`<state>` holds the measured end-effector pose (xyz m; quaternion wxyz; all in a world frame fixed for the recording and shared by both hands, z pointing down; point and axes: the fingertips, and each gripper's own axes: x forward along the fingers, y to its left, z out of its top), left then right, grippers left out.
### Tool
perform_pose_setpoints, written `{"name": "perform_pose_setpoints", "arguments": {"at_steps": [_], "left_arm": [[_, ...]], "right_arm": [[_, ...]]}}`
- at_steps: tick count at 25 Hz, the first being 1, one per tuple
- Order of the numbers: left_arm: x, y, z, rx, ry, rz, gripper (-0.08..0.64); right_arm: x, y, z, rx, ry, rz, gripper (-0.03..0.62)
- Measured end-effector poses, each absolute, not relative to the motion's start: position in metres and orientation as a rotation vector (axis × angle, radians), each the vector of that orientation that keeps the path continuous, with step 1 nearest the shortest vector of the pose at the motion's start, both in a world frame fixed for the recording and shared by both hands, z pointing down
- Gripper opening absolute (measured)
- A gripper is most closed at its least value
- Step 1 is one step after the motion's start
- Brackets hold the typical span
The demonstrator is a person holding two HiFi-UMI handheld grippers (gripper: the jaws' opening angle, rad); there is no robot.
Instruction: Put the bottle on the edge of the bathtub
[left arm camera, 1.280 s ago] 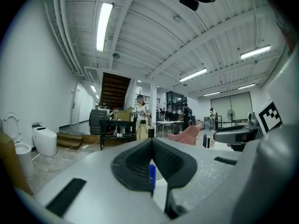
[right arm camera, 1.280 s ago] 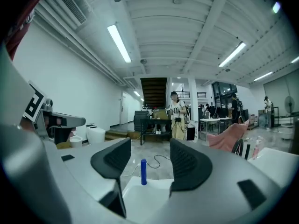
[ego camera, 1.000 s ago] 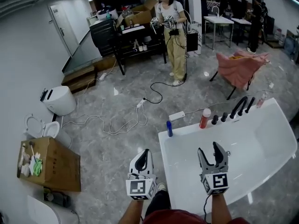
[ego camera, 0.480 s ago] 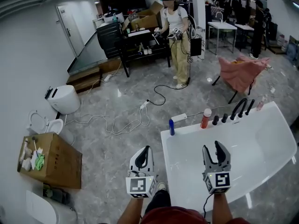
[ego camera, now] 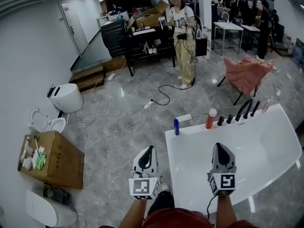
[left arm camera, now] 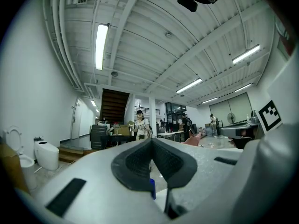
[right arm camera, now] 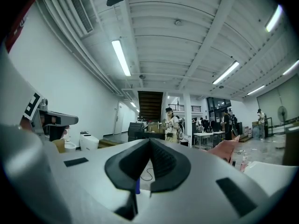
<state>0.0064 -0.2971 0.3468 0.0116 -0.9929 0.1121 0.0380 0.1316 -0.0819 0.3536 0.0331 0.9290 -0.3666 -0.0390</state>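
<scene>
My right gripper [ego camera: 222,149] was fully closed, its two pads pressed flat together with nothing between them, and it hung over the near part of the white bathtub [ego camera: 259,146]. My left gripper [ego camera: 147,151] was closed and empty as well, held over the grey floor just beside the tub's left rim. Neither one touched anything. The blue bottle [ego camera: 176,126] stood upright on the far left corner of the tub's edge, well ahead of both grippers. Farther right along that far edge were a red bottle [ego camera: 210,119] with a white cap, two small black bottles [ego camera: 224,120] and the black faucet [ego camera: 244,109]. Nothing stood between my grippers and those bottles except the open basin. On the floor beyond the tub lay a white power strip [ego camera: 183,118] with trailing cables. A cardboard box [ego camera: 54,160] and a white toilet [ego camera: 65,98] were off to the left, a pink cloth [ego camera: 249,72] was draped over a chair, and a person [ego camera: 183,34] stood by a black table [ego camera: 145,39]. A second earlier my right jaws had been spread wide and empty; they had just been closing. My left jaws were already together then, and the bottles stood where they had been.
</scene>
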Motion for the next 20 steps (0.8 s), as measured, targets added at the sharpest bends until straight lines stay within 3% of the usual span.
{"name": "perform_pose_setpoints", "arguments": {"at_steps": [20], "left_arm": [[-0.011,-0.301,0.339,-3.092,0.371,0.142,0.004]], "right_arm": [[0.119,-0.090,0.349,2.817,-1.150,-0.127,-0.002]]}}
